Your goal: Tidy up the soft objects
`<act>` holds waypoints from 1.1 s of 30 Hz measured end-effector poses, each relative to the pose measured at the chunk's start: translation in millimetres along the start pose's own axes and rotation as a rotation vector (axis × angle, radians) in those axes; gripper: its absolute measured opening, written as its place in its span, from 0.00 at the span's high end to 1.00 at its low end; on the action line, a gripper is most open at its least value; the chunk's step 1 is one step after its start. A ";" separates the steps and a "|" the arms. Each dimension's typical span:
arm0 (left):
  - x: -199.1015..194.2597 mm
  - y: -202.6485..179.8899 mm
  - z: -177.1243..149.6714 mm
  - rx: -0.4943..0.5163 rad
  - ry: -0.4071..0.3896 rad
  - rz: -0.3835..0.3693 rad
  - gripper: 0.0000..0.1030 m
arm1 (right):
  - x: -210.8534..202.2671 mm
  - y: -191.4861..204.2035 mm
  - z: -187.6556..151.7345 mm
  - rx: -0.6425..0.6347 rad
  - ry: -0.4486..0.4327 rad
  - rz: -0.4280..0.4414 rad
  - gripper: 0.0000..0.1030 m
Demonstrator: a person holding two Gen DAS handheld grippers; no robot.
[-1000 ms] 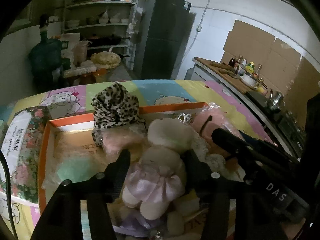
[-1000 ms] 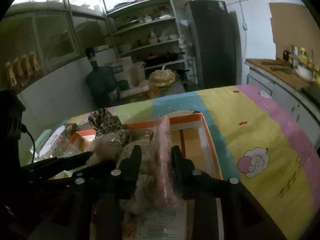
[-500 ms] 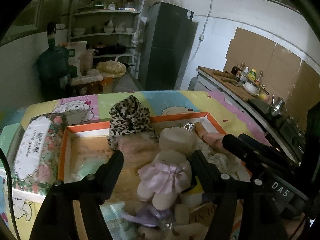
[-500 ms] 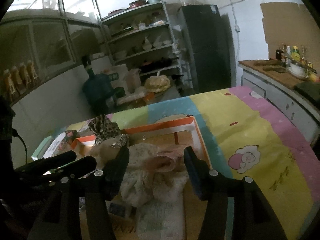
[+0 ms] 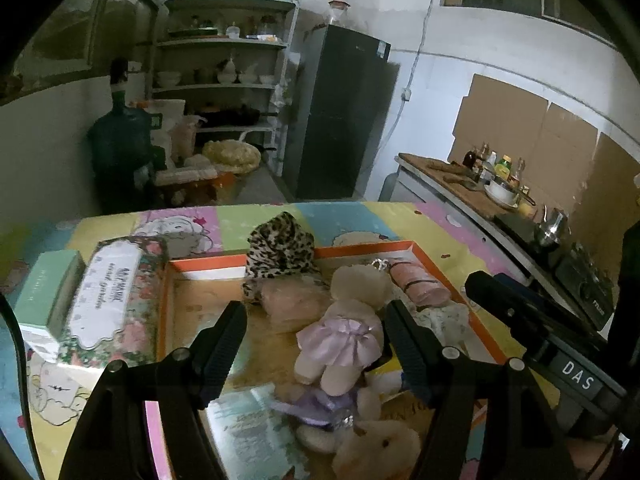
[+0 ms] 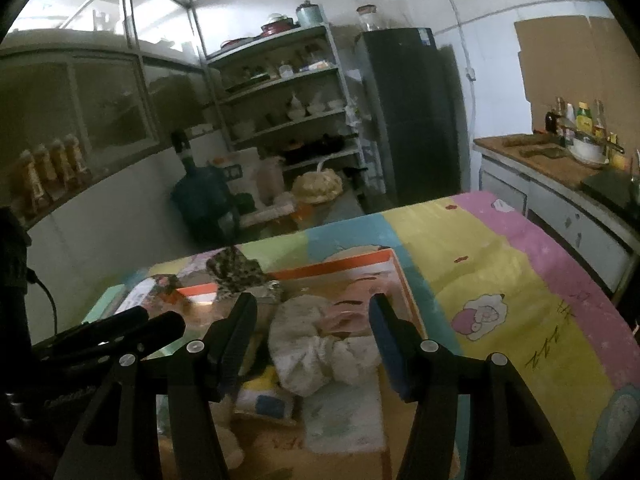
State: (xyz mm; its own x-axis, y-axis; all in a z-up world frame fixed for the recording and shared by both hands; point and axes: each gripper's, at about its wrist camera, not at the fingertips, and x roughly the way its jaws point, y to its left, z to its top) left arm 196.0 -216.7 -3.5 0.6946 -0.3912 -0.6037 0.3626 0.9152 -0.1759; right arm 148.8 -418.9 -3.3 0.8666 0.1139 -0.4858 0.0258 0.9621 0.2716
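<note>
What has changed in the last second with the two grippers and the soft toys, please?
The left gripper opened off the plush doll in the lilac dress and drew back; the right gripper released the pink roll, which now lies in the orange-rimmed box. The leopard-print cloth stayed put.

The desk [image 5: 400,216] wears a smooth, printed cloth in pastel blocks. On it, the orange-rimmed box [image 5: 360,249] looks like matt cardboard. Inside lie a fuzzy cream plush doll [image 5: 348,304] in a satiny lilac dress, a leopard-print cloth piece [image 5: 280,248] and a pink knit roll [image 5: 416,284]. The tissue pack [image 5: 108,300] at the left edge is glossy floral plastic. The fingers [image 5: 224,344] are matt black, ribbed plastic.
</note>
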 end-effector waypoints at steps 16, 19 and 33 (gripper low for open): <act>-54.9 13.2 -11.8 -0.016 -0.097 0.109 0.31 | -32.8 48.6 -9.2 -0.052 -0.038 0.002 0.30; -67.3 15.6 -16.4 -0.012 -0.126 0.155 0.31 | -39.7 59.4 -13.3 -0.062 -0.043 -0.003 0.29; -124.2 33.6 -43.5 -0.035 -0.191 0.245 0.31 | -85.6 113.1 -37.3 -0.134 -0.135 -0.039 0.29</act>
State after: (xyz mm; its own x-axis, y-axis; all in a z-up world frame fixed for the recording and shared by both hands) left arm 94.8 -133.1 31.7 0.8639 -0.1667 -0.4753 0.1505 0.9860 -0.0723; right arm 58.9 -310.6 38.0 0.9253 0.0499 -0.3760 0.0021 0.9906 0.1368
